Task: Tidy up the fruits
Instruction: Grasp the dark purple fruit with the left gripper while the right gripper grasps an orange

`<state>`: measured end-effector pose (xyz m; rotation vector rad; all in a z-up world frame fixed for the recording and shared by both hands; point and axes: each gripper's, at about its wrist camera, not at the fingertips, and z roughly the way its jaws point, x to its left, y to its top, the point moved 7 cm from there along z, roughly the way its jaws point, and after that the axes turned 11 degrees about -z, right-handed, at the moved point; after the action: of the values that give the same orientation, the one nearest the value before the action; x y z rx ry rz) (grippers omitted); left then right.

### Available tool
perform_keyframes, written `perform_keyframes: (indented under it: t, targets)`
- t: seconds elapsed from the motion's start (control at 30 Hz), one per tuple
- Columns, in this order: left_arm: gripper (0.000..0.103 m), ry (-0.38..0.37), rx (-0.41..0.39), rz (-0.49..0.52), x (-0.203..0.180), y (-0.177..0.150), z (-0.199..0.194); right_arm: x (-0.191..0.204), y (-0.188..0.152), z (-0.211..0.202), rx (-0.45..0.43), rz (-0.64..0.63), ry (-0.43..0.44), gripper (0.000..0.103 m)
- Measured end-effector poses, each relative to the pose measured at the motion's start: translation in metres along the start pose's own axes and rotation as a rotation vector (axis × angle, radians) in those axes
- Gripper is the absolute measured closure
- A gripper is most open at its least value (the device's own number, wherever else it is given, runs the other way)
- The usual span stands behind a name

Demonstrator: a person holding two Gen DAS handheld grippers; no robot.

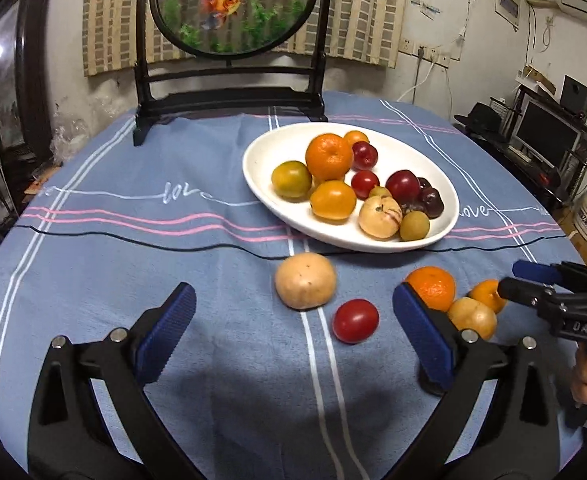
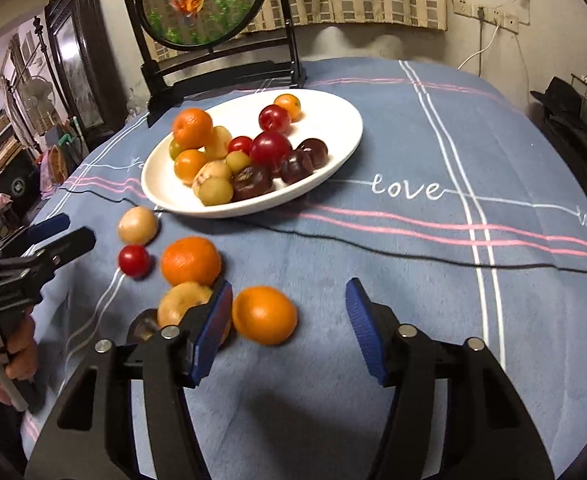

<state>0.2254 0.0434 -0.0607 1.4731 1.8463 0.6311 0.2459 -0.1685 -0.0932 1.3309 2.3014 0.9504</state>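
A white oval plate holds several oranges, plums and yellow fruits. On the blue cloth in front of it lie a tan round fruit, a red plum, a large orange, a yellow-tan fruit and a small orange. My left gripper is open, the tan fruit and red plum just ahead of its fingers. My right gripper is open, the small orange between its fingertips; it also shows in the left wrist view.
A black-framed round goldfish screen stands at the table's far edge behind the plate. A thin black cable runs across the cloth in front of the plate. A dark fruit lies behind the right gripper's left finger.
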Motion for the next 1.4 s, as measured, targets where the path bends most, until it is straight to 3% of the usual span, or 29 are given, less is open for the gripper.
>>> perform_keyframes:
  t: [0.23,0.4,0.73,0.87,1.03,1.13,1.23,1.4]
  targets:
    - [0.003,-0.016,-0.018,-0.025,0.001,0.005,-0.005,0.006,-0.008,0.011,0.066,0.005,0.053,0.054]
    - [0.003,-0.052,0.007,-0.079,0.006,0.006,-0.006,0.007,-0.010,0.016,0.063,0.006,0.056,0.055]
    - [0.003,-0.053,0.016,-0.083,0.006,0.005,-0.004,0.009,-0.007,0.021,0.048,-0.002,0.057,0.055]
    - [0.003,-0.052,0.022,-0.070,0.003,0.002,-0.004,0.013,-0.005,0.024,0.045,-0.002,0.089,0.066]
    - [0.003,-0.054,0.028,-0.065,0.003,0.001,-0.002,0.011,-0.003,0.022,0.028,0.015,0.083,0.067]
    - [0.003,-0.119,0.063,-0.034,-0.008,-0.004,-0.002,0.006,0.007,0.005,-0.055,0.042,0.084,0.067]
    - [0.005,-0.193,0.091,0.074,-0.034,-0.017,-0.005,-0.004,0.013,-0.007,-0.114,0.087,0.086,0.067]
    - [0.020,-0.314,0.178,0.228,-0.072,-0.048,-0.007,-0.016,0.011,-0.008,-0.105,0.143,0.100,0.067]
